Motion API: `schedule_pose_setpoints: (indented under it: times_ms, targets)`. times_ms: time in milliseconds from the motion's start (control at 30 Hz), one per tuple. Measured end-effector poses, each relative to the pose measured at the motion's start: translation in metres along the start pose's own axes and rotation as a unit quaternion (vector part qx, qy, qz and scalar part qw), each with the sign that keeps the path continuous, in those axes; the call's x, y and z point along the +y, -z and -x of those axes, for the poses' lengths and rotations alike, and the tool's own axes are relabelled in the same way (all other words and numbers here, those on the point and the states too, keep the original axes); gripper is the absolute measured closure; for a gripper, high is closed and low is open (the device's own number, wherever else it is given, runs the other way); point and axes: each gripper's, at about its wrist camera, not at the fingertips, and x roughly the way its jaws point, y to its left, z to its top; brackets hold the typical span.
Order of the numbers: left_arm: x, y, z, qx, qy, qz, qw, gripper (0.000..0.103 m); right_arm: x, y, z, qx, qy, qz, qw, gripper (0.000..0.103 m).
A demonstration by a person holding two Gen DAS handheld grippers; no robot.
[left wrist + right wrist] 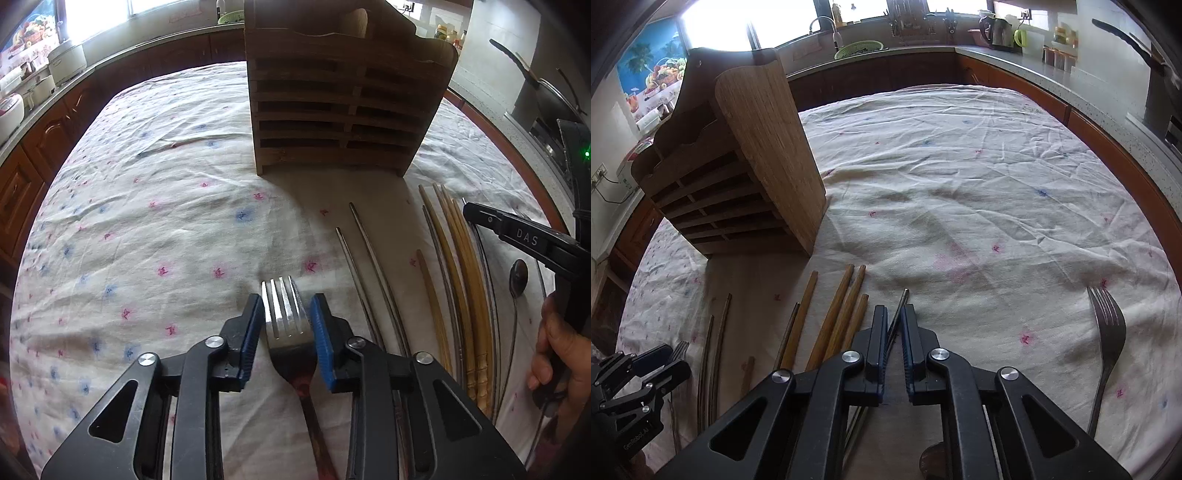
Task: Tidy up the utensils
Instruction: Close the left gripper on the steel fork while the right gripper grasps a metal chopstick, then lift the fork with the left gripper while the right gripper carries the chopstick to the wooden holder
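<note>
A wooden slotted utensil rack [332, 107] stands on the table; it also shows at the left of the right wrist view [738, 177]. My left gripper [288, 314] is open, its blue pads either side of a steel fork [282, 314] lying on the cloth. My right gripper [894, 332] has its jaws nearly closed around a thin metal chopstick [901, 306]. Wooden chopsticks [846, 317] and metal chopsticks [369, 258] lie in a row between the grippers. A second fork [1108, 332] lies at the right. A dark spoon [517, 277] lies beside the chopsticks.
A floral white tablecloth [960, 184] covers the table. Kitchen counters with cabinets [1071, 85] ring the table, holding a kettle [997, 29], jars and a rice cooker [66, 59]. A pan [546, 92] sits at the right.
</note>
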Motion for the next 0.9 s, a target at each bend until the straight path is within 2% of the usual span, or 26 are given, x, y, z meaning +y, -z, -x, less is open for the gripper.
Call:
schedule_pose_setpoints:
  times_ms: [133,433,900]
  targets:
    - [0.012,-0.001,0.005,-0.002,0.027,0.024,0.9993,0.082,-0.001,-0.001,0.006,-0.005,-0.033,-0.016,0.999,0.099]
    - [0.032,0.009,0.055,-0.05,0.059,0.051,0.9957,0.084,0.009,-0.005,0.063,-0.061,-0.095,-0.026,0.993,0.099]
    - [0.039,0.032,0.124,-0.125,0.079,0.061,0.9871,0.09,0.025,0.006,0.143,-0.131,-0.133,-0.012,0.982,0.099]
